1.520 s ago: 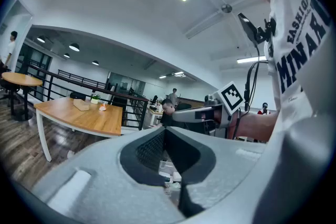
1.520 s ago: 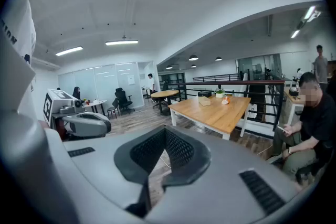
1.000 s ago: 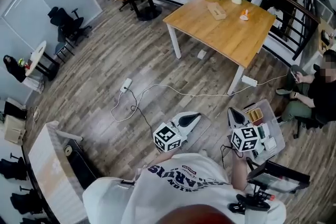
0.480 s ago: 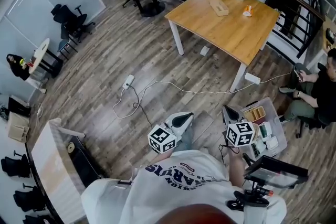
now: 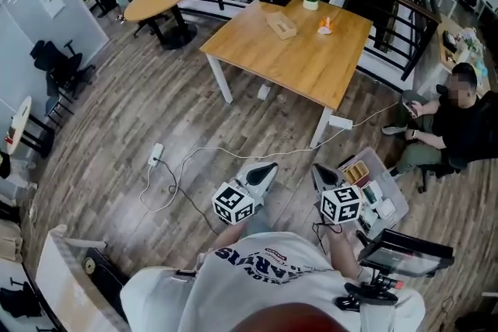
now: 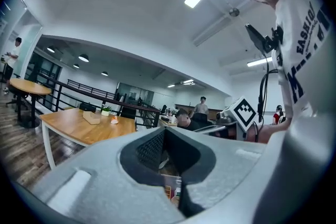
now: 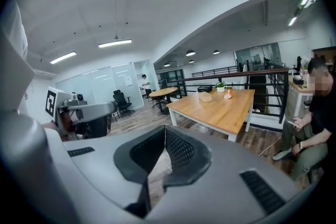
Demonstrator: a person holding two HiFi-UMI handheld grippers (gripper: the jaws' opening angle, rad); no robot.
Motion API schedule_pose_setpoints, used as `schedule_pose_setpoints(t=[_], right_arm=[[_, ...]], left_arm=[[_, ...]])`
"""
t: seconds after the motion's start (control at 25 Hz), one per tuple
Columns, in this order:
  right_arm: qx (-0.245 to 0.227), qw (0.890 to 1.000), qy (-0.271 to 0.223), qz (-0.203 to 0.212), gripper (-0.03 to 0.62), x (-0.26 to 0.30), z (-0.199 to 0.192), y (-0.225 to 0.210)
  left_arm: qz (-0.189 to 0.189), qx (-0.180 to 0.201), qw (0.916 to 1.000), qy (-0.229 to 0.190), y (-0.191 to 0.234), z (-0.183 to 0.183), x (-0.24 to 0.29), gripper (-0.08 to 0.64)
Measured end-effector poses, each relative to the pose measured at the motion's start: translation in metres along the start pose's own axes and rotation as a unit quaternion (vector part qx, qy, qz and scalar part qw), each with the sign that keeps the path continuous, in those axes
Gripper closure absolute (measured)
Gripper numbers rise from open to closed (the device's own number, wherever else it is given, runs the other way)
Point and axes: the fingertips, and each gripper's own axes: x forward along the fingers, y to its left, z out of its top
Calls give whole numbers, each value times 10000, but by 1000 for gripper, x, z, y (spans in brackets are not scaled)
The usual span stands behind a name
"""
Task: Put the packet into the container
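Shifted since a second ago: both grippers carried leftward in the head view, wooden desk (image 5: 299, 58) and floor cable (image 5: 233, 155) likewise displaced left, so probably a turn of the head as much as of the hands.

Left gripper (image 5: 270, 167) held low in front of the body, pointing forward over the floor. Jaws closed tip to tip in its own view, nothing between them. Right gripper (image 5: 315, 169) alongside, likewise fully closed and empty.

Clear bin (image 5: 398, 194) noted low on the right, just beside and slightly beyond the right gripper, loaded with small packets and boxes (image 5: 359, 171). Cannot single out the packet among them from these views, nor confirm this bin as source or destination.

Judged: task not yet under way, no packet in hand.

Governing relation: bin to the right of and below the right gripper, well apart from the left gripper, with the right one between. Right gripper clearly the nearer. Expected need: jaws opened first, then a downward, rightward reach.

Long axis of the tan packets at the bin's near end: seemingly along the bin's length, away from the person; unconfirmed.
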Motion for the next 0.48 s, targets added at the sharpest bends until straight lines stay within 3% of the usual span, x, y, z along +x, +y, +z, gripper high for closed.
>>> schedule_pose_setpoints(t=[0.24,0.48], right_arm=[[9,9996,50,-292,583,43,25,-8],[-35,9993,226,-299,583,107,52,-4]], left_arm=[[-178,-219,9996,-18,55,3,18,557],[-364,-316,9988,109,116,12,30,557]])
